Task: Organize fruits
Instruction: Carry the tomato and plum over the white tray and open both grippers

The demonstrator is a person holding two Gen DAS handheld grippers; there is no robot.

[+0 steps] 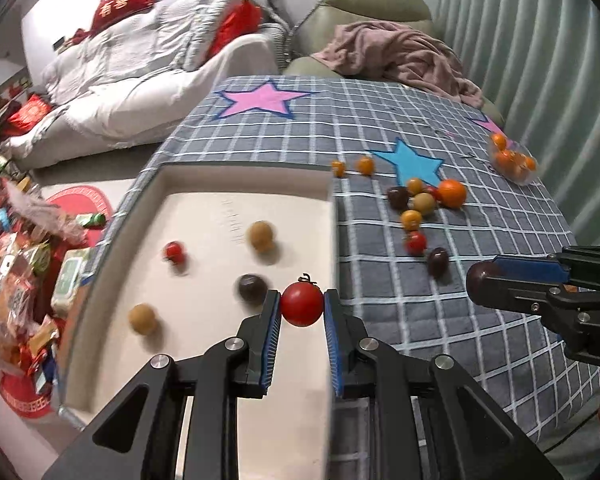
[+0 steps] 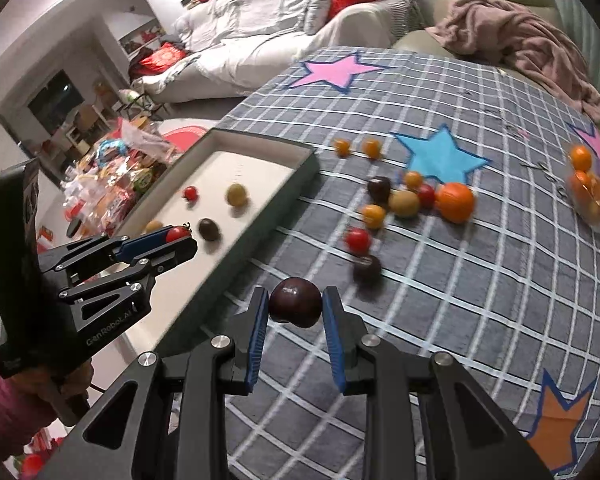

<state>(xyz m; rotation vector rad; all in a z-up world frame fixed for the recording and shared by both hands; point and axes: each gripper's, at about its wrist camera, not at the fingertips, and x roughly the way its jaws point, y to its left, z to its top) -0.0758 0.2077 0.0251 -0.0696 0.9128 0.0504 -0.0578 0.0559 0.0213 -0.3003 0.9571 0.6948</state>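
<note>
My left gripper [image 1: 301, 305] is shut on a red cherry tomato [image 1: 302, 304], held over the right edge of the white tray [image 1: 244, 184]. The tray holds a small red tomato [image 1: 174, 251], two tan fruits [image 1: 261, 235] and a dark one [image 1: 251, 287]. My right gripper [image 2: 295, 307] is shut on a dark purple fruit [image 2: 296, 307] above the checked cloth, just right of the tray [image 2: 260, 156]. In the right wrist view the left gripper [image 2: 180, 236] shows beside the tray. A cluster of loose fruits with an orange [image 2: 455, 201] lies farther back on the cloth.
A clear bag of oranges [image 2: 592, 192] sits at the cloth's right edge. Two small orange fruits [image 2: 356, 147] lie behind the tray. A pink blanket [image 2: 516, 48] drapes an armchair at the back. Snack packets [image 1: 16, 280] crowd the floor to the left.
</note>
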